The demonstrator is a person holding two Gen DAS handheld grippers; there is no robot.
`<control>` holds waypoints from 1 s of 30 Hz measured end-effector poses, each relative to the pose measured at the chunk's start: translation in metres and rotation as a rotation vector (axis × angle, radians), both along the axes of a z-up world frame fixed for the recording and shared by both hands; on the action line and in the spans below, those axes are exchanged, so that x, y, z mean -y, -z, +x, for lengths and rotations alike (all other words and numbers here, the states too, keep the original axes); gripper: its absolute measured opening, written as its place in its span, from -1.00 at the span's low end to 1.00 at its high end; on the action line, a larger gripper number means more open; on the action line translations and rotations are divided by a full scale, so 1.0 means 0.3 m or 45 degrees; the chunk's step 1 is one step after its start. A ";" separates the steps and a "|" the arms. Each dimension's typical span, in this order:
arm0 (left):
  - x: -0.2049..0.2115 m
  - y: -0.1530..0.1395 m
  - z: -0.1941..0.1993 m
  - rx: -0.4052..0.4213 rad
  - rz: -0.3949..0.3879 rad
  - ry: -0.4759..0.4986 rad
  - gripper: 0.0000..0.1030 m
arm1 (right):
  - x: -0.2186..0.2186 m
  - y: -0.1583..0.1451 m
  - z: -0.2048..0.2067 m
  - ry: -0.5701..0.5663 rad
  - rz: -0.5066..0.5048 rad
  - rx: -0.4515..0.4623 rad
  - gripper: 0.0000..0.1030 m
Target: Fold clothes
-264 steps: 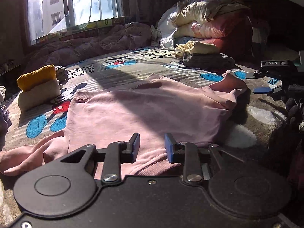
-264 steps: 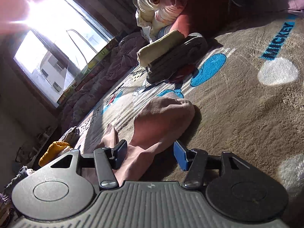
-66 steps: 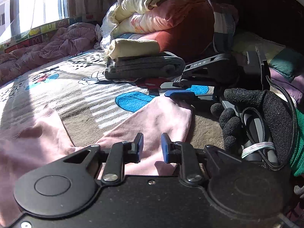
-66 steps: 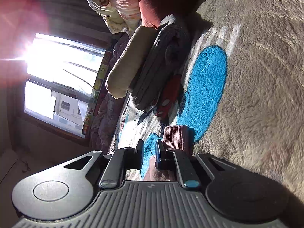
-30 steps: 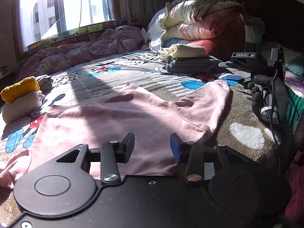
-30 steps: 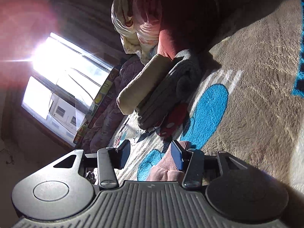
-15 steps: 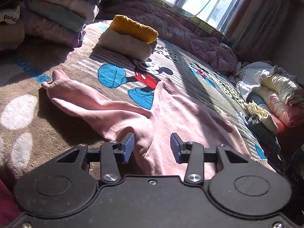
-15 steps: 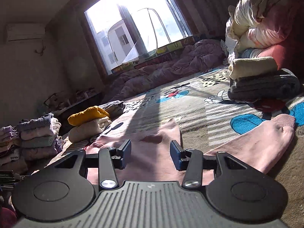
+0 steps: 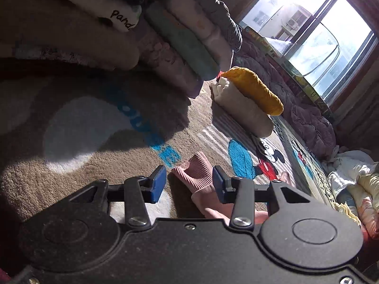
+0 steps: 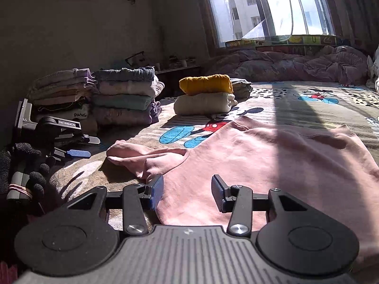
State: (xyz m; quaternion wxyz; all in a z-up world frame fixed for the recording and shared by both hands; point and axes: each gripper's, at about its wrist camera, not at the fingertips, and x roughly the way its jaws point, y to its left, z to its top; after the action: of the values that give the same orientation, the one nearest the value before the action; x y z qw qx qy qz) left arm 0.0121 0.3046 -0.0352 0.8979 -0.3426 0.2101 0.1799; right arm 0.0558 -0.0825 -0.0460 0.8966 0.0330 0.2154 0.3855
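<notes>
Left wrist view, rolled sideways: left gripper (image 9: 188,184) spread around the pink sweatshirt (image 10: 272,156) cuff (image 9: 193,171), pads not pressing; right gripper (image 10: 187,191) spread above its hem.

The sweatshirt (image 10: 272,156) lies on the blanket (image 10: 308,108), folded stacks (image 10: 125,97) behind its sleeve (image 10: 142,157).

Home bedroom: cartoon-mouse blanket (image 10: 308,108) covering a bed, rumpled purple quilt (image 10: 296,67) under a sunlit window (image 10: 267,7), stacks of folded clothes (image 10: 125,94) along a plain wall (image 10: 83,23).
</notes>
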 end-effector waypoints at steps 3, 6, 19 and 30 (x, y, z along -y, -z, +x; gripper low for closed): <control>-0.060 0.000 0.082 -0.031 0.063 0.085 -0.21 | -0.064 0.016 0.025 -0.002 0.005 -0.051 -0.11; -0.131 0.009 0.150 -0.063 0.057 0.194 -0.23 | -0.122 0.041 0.040 -0.003 0.029 -0.114 -0.10; -0.178 0.086 0.276 -0.133 0.006 0.573 -0.47 | -0.281 0.068 0.058 0.031 -0.138 -0.010 -0.06; -0.020 -0.138 0.237 0.227 0.625 0.501 -0.85 | -0.348 0.119 0.033 -0.016 -0.276 0.081 0.07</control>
State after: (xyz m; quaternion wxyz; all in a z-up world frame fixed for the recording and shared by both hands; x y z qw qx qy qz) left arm 0.0833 0.3106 0.0063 0.9860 -0.0831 0.1432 0.0176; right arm 0.0658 0.0220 -0.0817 0.8989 -0.0778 0.2275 0.3662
